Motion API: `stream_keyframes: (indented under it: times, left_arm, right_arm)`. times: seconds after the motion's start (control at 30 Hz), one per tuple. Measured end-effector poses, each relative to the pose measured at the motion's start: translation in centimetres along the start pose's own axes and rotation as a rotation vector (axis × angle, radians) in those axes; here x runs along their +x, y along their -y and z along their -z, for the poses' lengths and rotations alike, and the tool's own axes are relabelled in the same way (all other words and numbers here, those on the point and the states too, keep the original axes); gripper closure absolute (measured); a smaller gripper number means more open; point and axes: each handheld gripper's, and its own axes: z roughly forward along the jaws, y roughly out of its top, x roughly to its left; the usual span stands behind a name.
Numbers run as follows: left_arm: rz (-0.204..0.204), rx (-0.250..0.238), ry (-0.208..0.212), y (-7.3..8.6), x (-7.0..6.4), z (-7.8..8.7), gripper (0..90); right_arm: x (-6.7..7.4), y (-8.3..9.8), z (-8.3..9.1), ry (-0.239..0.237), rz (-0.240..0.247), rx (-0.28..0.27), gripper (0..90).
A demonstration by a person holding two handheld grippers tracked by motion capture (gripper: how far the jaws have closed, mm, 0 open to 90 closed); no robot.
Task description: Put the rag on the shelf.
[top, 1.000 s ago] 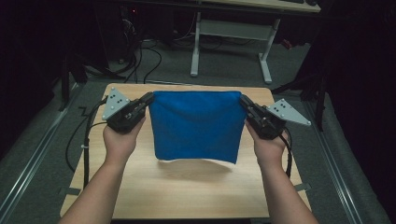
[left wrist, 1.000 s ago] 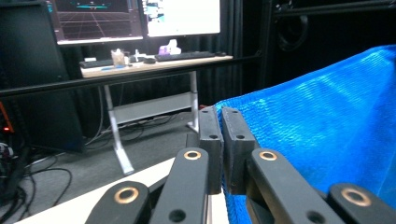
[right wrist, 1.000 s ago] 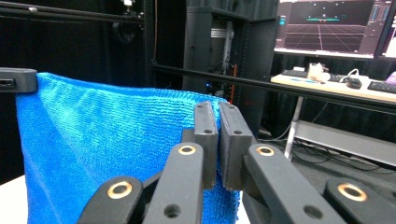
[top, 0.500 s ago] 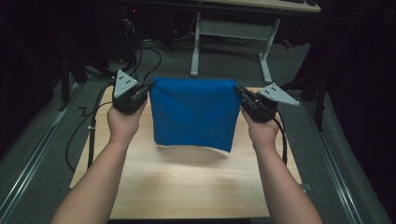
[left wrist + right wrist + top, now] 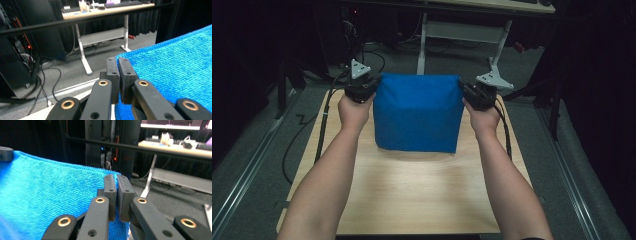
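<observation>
A blue towel (image 5: 418, 112) hangs stretched between my two grippers above the far part of the wooden table (image 5: 412, 195), its lower edge trailing on the tabletop. My left gripper (image 5: 368, 88) is shut on the towel's upper left corner; in the left gripper view the jaws (image 5: 117, 65) pinch the blue terry cloth (image 5: 172, 67). My right gripper (image 5: 467, 91) is shut on the upper right corner, and in the right gripper view its jaws (image 5: 117, 185) clamp the cloth's edge (image 5: 50, 192).
The table's far edge lies just under the grippers. Beyond it a grey floor (image 5: 402, 55) carries cables (image 5: 332, 100), and a white-legged desk (image 5: 462, 30) stands at the back. Dark curtains close off both sides.
Both hands have carried the stretched towel away from me toward the table's far edge. The towel's lower edge has dragged along with it. The jaws have stayed shut.
</observation>
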Motion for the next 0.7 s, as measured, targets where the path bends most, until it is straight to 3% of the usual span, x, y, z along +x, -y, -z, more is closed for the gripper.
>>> stream_keyframes:
  times: [0.1, 0.13, 0.2, 0.27, 0.3, 0.33, 0.5, 0.7]
  left_arm:
    - [0.002, 0.072, 0.014, 1.5, 0.0, -1.4, 88.2]
    - [0.002, 0.072, 0.014, 1.5, 0.0, -1.4, 88.2]
    - [0.018, 0.114, 0.031, 3.1, 0.0, -2.1, 88.2]
    - [0.029, 0.136, 0.059, 5.1, -0.1, -2.4, 88.2]
    - [0.029, 0.136, 0.059, 5.1, -0.1, -2.4, 88.2]
    - [0.043, 0.162, 0.079, 6.2, -0.1, -2.6, 88.2]
    - [0.097, 0.164, 0.124, 8.6, -0.1, -2.3, 88.2]
    - [0.12, 0.16, 0.17, 10.3, -0.8, -1.9, 88.2]
  right_arm:
    - [-0.5, 0.8, -1.3, 0.005, -0.008, 0.042, 87.9]
    - [-0.5, 0.8, -1.3, 0.005, -0.008, 0.042, 87.9]
    - [-0.8, 2.4, -2.3, 0.002, -0.038, 0.096, 87.9]
    - [-0.8, 3.4, -2.6, 0.003, -0.037, 0.12, 87.8]
    - [-0.8, 3.4, -2.6, 0.003, -0.037, 0.12, 87.8]
    - [-0.8, 4.5, -2.8, 0.0, -0.041, 0.142, 87.8]
    - [-0.2, 6.8, -2.8, -0.016, -0.044, 0.176, 87.8]
    - [0.7, 8.9, -2.3, -0.038, -0.049, 0.204, 87.8]
